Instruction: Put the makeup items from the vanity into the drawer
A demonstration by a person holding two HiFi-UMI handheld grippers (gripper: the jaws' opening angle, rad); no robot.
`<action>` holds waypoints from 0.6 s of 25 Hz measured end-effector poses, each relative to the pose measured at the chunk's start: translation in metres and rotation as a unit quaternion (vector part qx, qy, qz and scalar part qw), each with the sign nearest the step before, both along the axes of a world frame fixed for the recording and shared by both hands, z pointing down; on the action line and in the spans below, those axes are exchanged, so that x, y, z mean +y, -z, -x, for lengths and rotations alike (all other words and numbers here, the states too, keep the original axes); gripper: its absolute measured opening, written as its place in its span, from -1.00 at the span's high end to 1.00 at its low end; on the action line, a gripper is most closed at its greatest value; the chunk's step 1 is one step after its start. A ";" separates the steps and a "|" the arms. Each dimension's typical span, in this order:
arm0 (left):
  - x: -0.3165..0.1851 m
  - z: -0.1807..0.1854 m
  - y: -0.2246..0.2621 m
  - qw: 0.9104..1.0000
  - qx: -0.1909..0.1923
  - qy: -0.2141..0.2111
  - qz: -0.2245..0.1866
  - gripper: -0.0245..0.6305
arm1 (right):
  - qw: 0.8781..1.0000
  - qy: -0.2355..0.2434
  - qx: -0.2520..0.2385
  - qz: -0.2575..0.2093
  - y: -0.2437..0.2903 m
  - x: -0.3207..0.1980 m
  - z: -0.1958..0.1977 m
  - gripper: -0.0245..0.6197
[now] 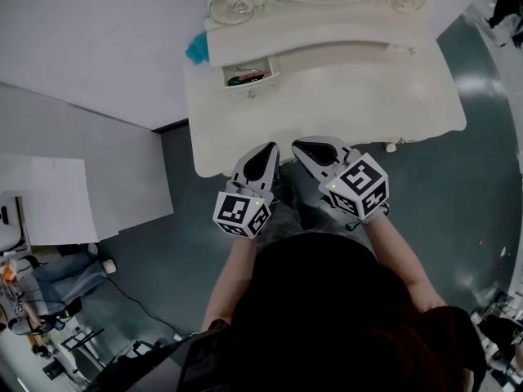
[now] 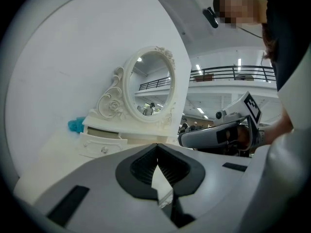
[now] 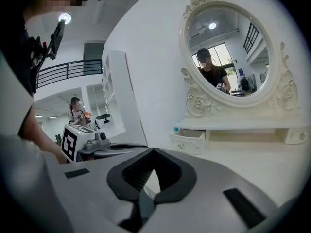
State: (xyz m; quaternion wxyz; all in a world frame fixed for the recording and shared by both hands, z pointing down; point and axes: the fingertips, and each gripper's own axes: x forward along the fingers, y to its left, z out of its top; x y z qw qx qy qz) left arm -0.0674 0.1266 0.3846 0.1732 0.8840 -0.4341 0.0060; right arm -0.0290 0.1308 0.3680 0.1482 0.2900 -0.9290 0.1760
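A white vanity [image 1: 327, 96] stands in front of me, with a small drawer [image 1: 250, 77] pulled open at its left; dark and red items lie inside it. The same drawer [image 3: 188, 140] shows open in the right gripper view and as a drawer [image 2: 101, 142] at the left of the left gripper view. My left gripper [image 1: 270, 148] and right gripper [image 1: 301, 145] hover side by side over the vanity's near edge. Both point toward the mirror. The left gripper [image 2: 157, 146] and the right gripper [image 3: 153, 151] are shut with nothing between the jaws.
An ornate oval mirror [image 3: 228, 52] rises at the vanity's back. A teal object [image 1: 196, 49] sits beside the shelf's left end, against the wall. White wall panels [image 1: 82, 47] stand to the left. A grey floor [image 1: 458, 186] surrounds the vanity. A person [image 3: 77, 113] stands far off.
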 end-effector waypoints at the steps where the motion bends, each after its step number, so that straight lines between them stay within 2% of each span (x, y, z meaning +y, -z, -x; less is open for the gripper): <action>1: 0.008 -0.002 0.000 1.000 -0.001 0.002 -0.002 0.89 | 1.000 0.002 0.000 -0.002 0.000 0.008 -0.002 0.86; 9: 0.069 -0.015 -0.001 1.000 0.000 0.010 0.000 0.89 | 1.000 0.005 -0.001 -0.005 0.001 0.073 -0.024 0.86; 15: 0.100 -0.020 0.004 1.000 -0.007 0.011 -0.004 0.89 | 1.000 0.007 -0.008 0.002 -0.003 0.103 -0.031 0.86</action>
